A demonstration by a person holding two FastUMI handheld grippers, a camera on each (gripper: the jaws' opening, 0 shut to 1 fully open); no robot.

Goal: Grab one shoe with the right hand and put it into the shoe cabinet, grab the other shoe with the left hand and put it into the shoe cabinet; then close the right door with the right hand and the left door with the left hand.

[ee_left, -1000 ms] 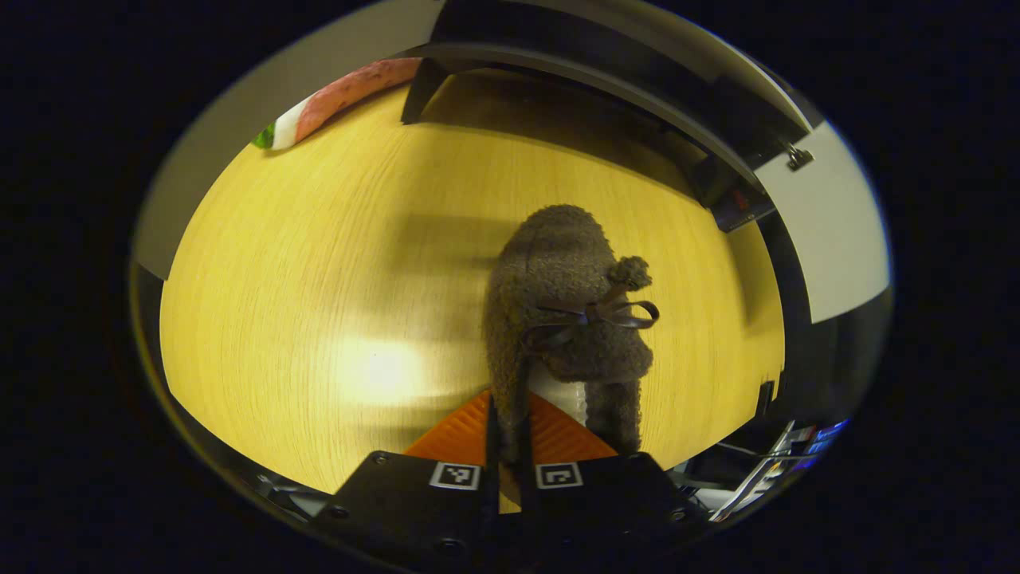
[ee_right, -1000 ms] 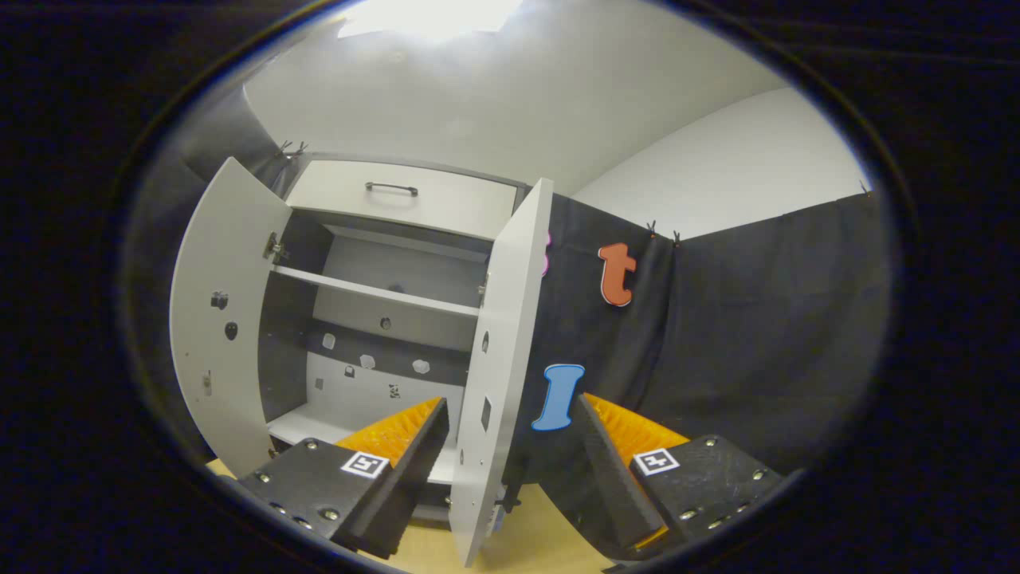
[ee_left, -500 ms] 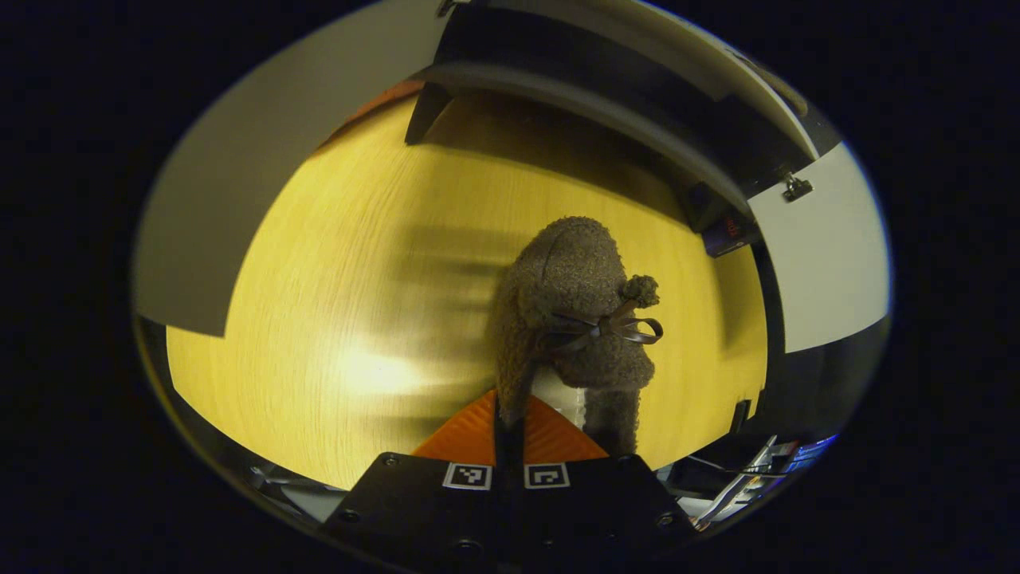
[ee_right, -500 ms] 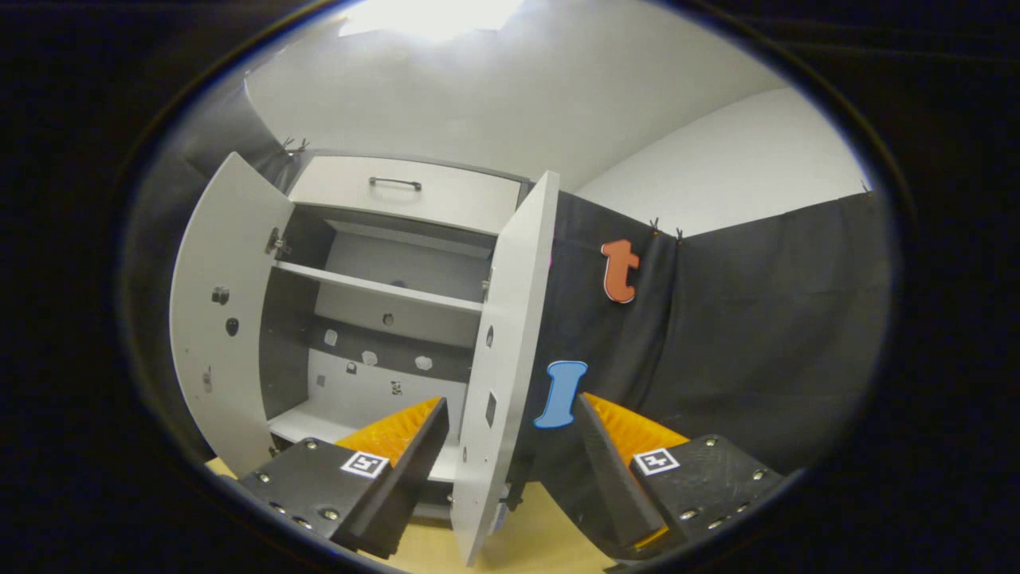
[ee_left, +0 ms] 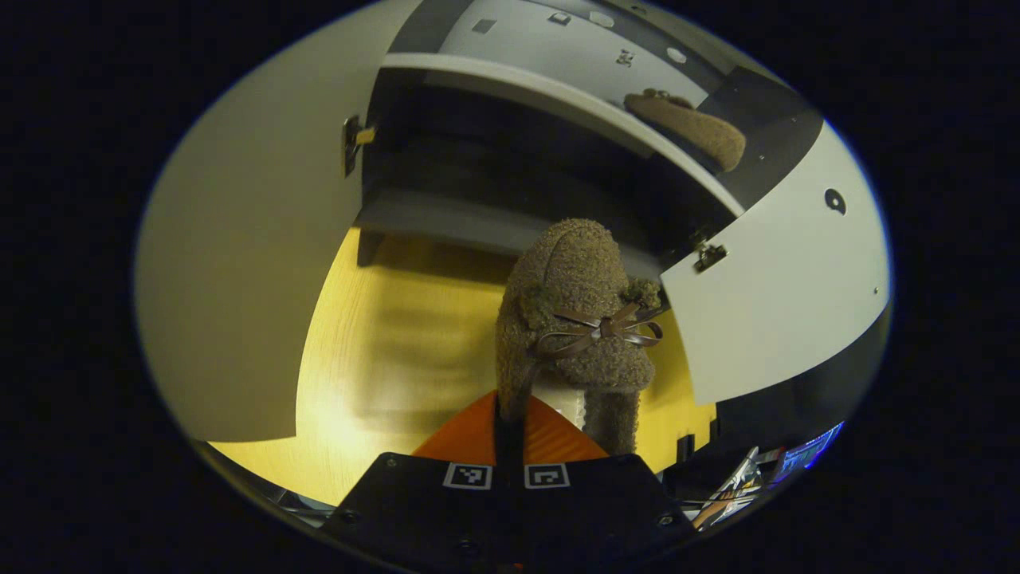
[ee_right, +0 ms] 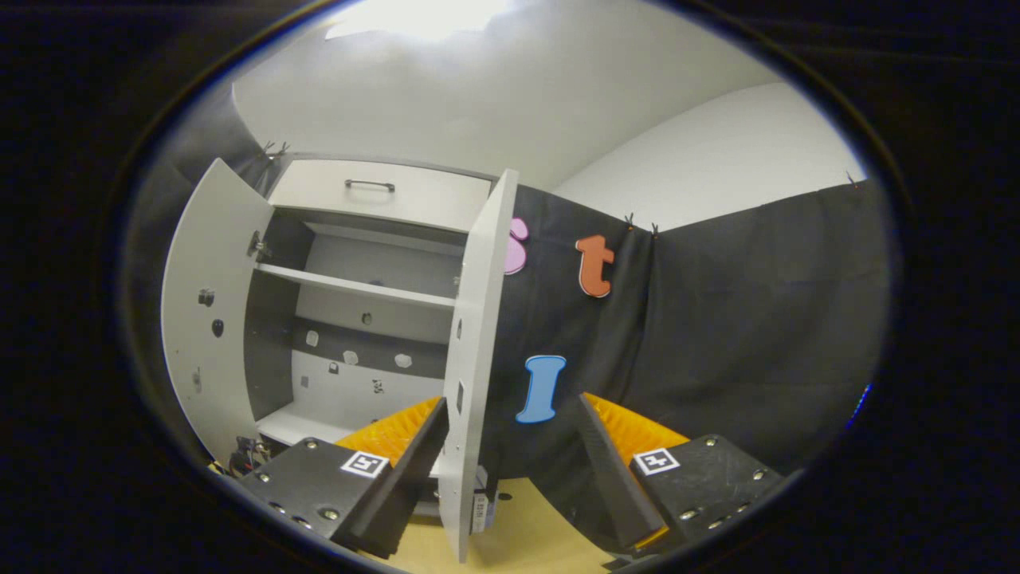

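Observation:
A fuzzy brown shoe (ee_left: 578,319) with a small bow hangs heel-first from my left gripper (ee_left: 510,410), which is shut on its heel edge. The toe points at the open shoe cabinet (ee_left: 510,167) just ahead. A second matching brown shoe (ee_left: 689,127) lies on the cabinet's white shelf (ee_left: 550,88), toward the right side. In the right gripper view my right gripper (ee_right: 511,405) stands open and holds nothing, in front of the right door's edge (ee_right: 470,343). The cabinet (ee_right: 358,319) shows with both doors swung out.
The left door (ee_left: 239,263) and right door (ee_left: 789,287) flank the held shoe, above a yellow wooden floor (ee_left: 374,359). A drawer with a handle (ee_right: 370,187) tops the cabinet. The left door (ee_right: 195,303) stands wide. Black cloth (ee_right: 741,335) hangs on the right.
My left gripper has carried the shoe up and toward the cabinet; the shelf with the other shoe has come into view. My right gripper shifted slightly and stays open.

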